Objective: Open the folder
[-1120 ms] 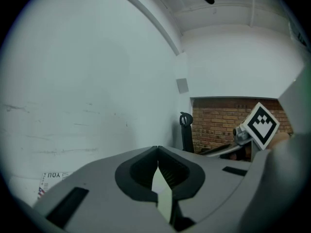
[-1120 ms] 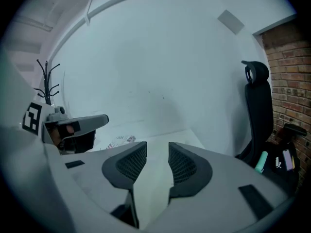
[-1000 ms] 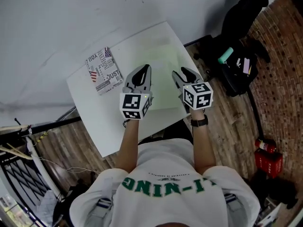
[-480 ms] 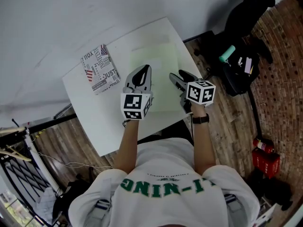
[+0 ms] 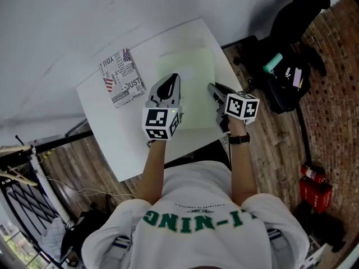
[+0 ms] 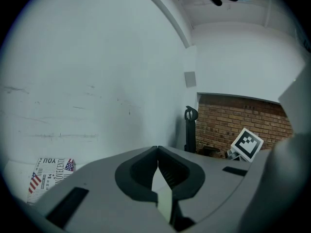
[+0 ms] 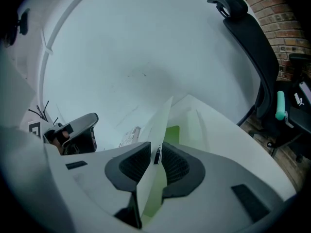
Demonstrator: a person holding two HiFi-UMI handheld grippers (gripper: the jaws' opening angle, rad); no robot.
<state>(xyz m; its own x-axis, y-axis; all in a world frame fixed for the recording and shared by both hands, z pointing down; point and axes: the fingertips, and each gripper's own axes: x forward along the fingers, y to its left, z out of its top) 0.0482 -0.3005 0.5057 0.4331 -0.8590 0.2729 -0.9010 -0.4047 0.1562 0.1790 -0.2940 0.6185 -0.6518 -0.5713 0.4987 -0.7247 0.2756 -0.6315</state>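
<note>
A pale green translucent folder [image 5: 188,74] lies flat on the white table [image 5: 123,133]. My left gripper [image 5: 174,78] hovers at the folder's left edge; in the left gripper view its jaws [image 6: 158,148] meet at the tips with nothing gripped. My right gripper [image 5: 212,87] is at the folder's right edge. In the right gripper view the thin cover sheet [image 7: 163,120] stands up between the closing jaws of the right gripper [image 7: 155,144], and the pads are against it. Green inner material shows beyond the sheet.
A printed booklet [image 5: 122,77] lies at the table's far left corner. A black office chair [image 5: 291,15] and a dark bag [image 5: 286,80] with loose items stand on the wooden floor to the right. The wall runs behind the table.
My right gripper has dropped to the folder's right edge, rolled over, and now has the cover sheet between its jaws. My left gripper has stayed where it was.
</note>
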